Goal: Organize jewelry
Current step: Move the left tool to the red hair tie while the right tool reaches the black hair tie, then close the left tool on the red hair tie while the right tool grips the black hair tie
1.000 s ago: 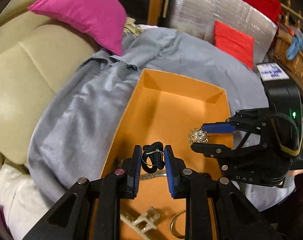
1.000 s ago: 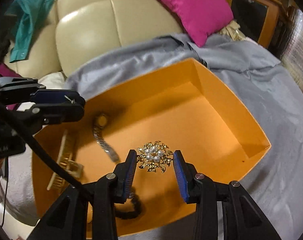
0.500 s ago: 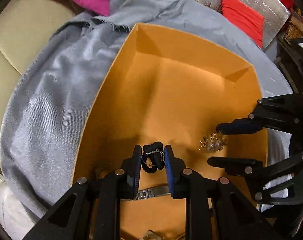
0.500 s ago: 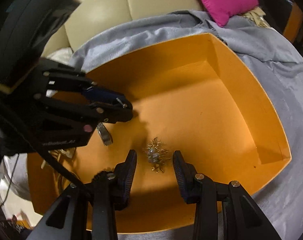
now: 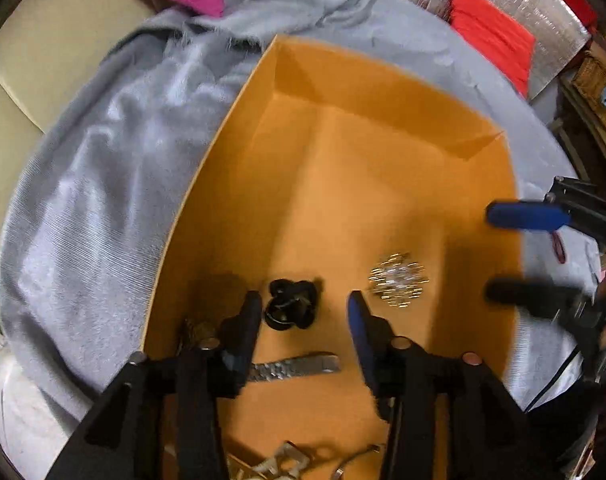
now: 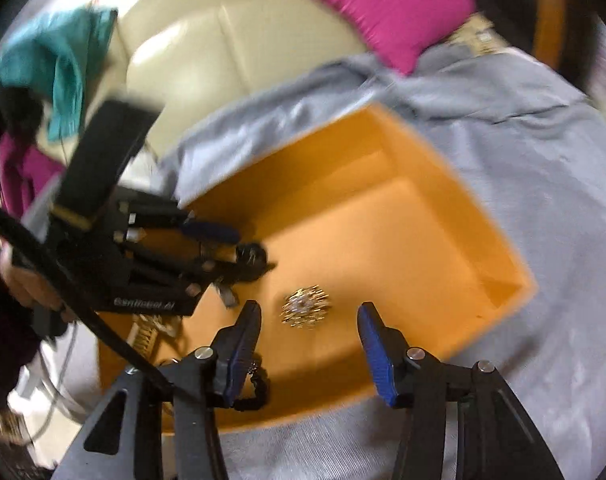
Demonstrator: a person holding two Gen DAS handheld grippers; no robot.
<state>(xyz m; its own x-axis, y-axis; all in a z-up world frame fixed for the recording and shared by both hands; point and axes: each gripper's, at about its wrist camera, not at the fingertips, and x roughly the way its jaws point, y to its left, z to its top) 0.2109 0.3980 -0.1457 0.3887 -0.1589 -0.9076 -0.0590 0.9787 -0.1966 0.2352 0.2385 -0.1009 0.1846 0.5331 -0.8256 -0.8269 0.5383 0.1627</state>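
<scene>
1. The left gripper [image 5: 301, 308] was seen with its jaws spread wide and nothing held; a black hair tie [image 5: 291, 309] lay on the box floor between them, nearer the left finger and seemingly free of both.
2. The right gripper [image 6: 309, 322] was likewise parted and empty, with the pearl-and-gold brooch [image 6: 306, 312] lying loose between and just ahead of its fingers.
3. Both pieces were thus judged already deposited in the orange box [image 5: 383, 92], so this step of the sorting looked done.
4. Nearer the left tongs, a metal watch band [image 5: 295, 367] and a pale hair claw [image 5: 279, 465] were seen on the box floor; whether more jewelry remained outside could not be told.
5. Beyond the box, a grey blanket [image 5: 103, 184], a cream sofa [image 6: 207, 44] and a magenta cushion [image 6: 375, 4] were noted; nothing blocked either gripper's withdrawal, though the two stood close together.
</scene>
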